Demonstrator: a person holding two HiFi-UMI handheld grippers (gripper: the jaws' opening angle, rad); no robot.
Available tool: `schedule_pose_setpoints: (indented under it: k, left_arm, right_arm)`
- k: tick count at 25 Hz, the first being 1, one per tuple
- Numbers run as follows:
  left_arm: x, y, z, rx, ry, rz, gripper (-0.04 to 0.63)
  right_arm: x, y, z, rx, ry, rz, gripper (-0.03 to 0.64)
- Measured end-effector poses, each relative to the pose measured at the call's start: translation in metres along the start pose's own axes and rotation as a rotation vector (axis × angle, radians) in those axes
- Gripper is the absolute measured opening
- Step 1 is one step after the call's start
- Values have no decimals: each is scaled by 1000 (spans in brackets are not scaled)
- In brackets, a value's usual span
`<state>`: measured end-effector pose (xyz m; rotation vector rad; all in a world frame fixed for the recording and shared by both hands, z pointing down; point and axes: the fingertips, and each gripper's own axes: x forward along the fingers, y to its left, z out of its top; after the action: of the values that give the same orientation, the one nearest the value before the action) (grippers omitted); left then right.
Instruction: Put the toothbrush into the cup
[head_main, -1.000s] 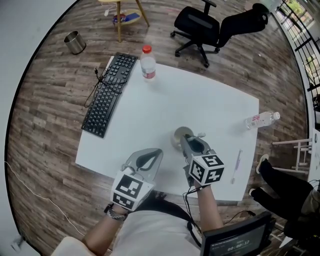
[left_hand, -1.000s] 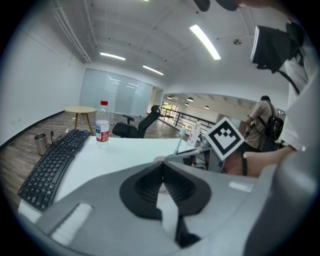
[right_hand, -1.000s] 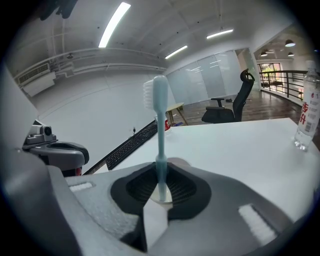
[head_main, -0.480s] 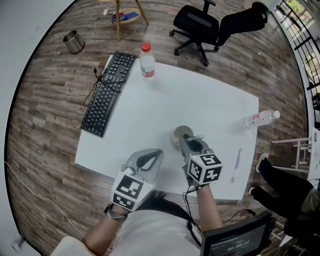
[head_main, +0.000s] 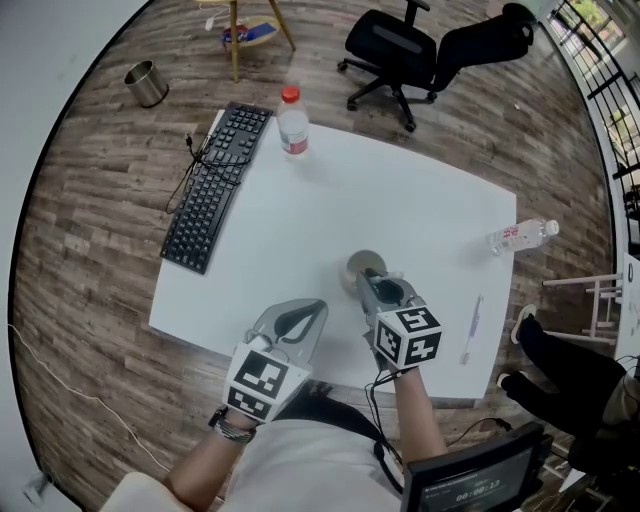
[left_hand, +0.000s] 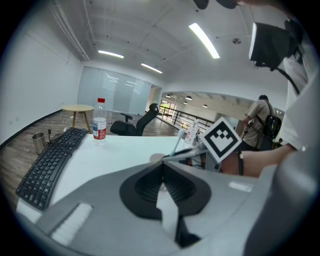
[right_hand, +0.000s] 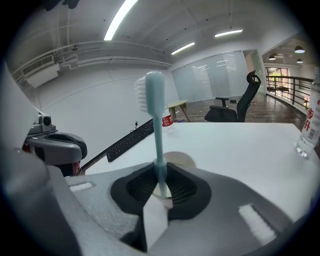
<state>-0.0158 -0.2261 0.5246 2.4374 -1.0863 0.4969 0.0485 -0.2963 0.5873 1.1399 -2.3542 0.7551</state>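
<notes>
The right gripper (right_hand: 161, 189) has its jaws clamped on the lower handle of the toothbrush (right_hand: 158, 131). The brush stands nearly upright, its bristled head on top and facing left in the right gripper view. The lower end of the handle drops out of sight between the jaws, so whether it has entered the cup (right_hand: 181, 160) cannot be told. The cup sits on the white table (head_main: 430, 205) just past the jaw tips. From the head view those tips overlap the cup's near rim.

The left gripper (left_hand: 162, 176) has its jaws together with nothing between them. It hangs over the table's near edge, to the left of the cup and nearer the person, apart from the right gripper.

A thin pale stick (head_main: 472, 330) lies to the right of the cup, near the table's right edge. Farther right and beyond the cup, a clear bottle (head_main: 522, 237) lies on its side at the table's edge. Well to the left of the cup, a black keyboard (head_main: 218, 185) runs along the left side of the table. A red-capped bottle (head_main: 293, 125) stands by the keyboard's far end. Beyond the table, a black office chair (head_main: 400, 50) is on the wooden floor.
</notes>
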Motion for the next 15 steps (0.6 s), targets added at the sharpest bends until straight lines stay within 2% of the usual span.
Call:
schedule_pose_setpoints:
  k: [15]
  left_arm:
    - [0, -1, 1, -4, -2, -4, 8]
  right_arm:
    - [-1, 2, 1, 13, -10, 17, 60]
